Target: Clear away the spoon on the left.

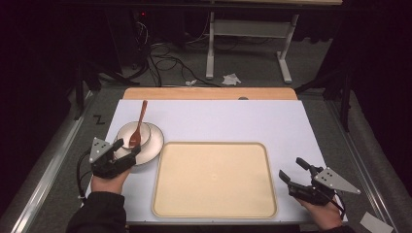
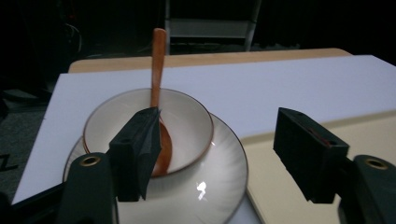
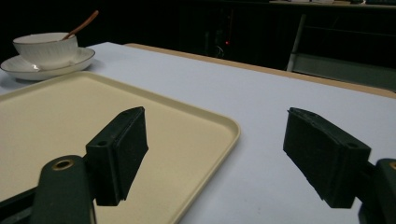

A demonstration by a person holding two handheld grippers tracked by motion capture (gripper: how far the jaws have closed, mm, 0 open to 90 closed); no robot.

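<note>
Bowl (image 1: 135, 136) w/ spoon (image 1: 139, 123) sits on saucer (image 1: 151, 147) left of tray (image 1: 214, 178) in high view, touching left gripper (image 1: 127, 151); right gripper (image 1: 290, 174) well apart. Left gripper view: jaws released, straddling saucer's near rim, spoon handle running straight away from them. Right gripper view: jaws look spread, nothing between, bowl (image 3: 45, 48) far off.

One sign can be read: a single black mark (image 1: 98, 119) shaped like the letter Z, in the left middle of the high view. It stands on the grey surface (image 1: 104, 97) just outside the left edge of the white board (image 1: 218, 116), to the upper left of the bowl (image 1: 125, 134). In the left gripper view, a dark mark (image 2: 5, 162) of similar shape sits at the lower left edge of the frame on the same grey surface, cut off by the border and too dim to read with certainty.
</note>
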